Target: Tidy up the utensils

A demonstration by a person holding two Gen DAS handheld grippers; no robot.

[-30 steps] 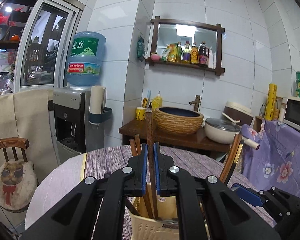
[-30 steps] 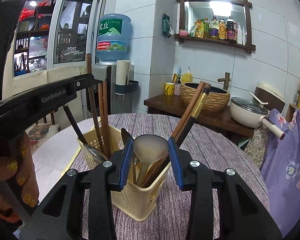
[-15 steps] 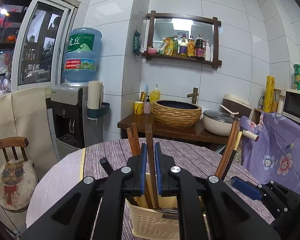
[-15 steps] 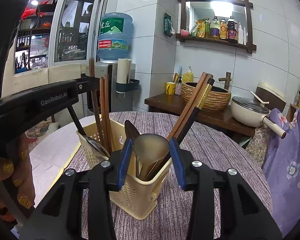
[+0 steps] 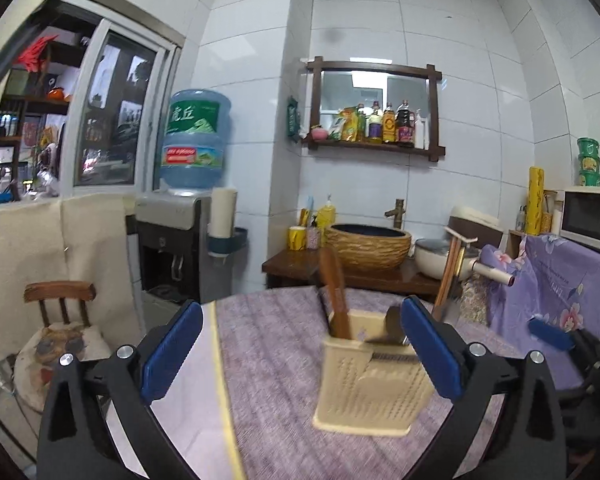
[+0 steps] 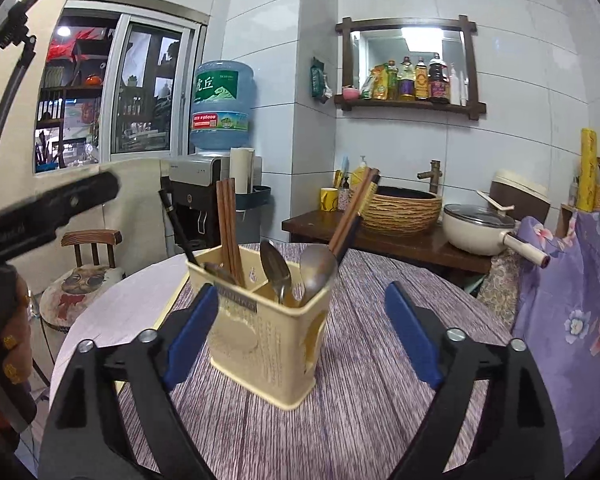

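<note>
A cream plastic utensil holder [image 6: 268, 340] stands upright on the round table with the purple striped cloth [image 6: 372, 400]; it also shows in the left wrist view [image 5: 372, 388]. It holds brown wooden chopsticks [image 6: 229, 228], a second chopstick pair leaning right [image 6: 352, 212], a metal spoon [image 6: 276, 270] and a metal ladle [image 6: 318, 270]. My right gripper [image 6: 300, 340] is open and empty, drawn back from the holder. My left gripper [image 5: 300, 356] is open and empty, also back from the holder. Part of the left gripper [image 6: 48, 212] shows at the left of the right wrist view.
Behind the table are a dark wooden counter [image 6: 380, 240] with a woven basin [image 6: 400, 210], a cream pot [image 6: 480, 230] and a yellow cup [image 6: 329, 199]. A water dispenser [image 5: 172, 240] and a small chair [image 5: 60, 320] stand left. A purple floral cloth [image 5: 560, 280] lies right.
Both grippers opened and pulled back. The left let go of the chopstick, which now stands in the holder; the right let go of the ladle, which now stands in the holder.
</note>
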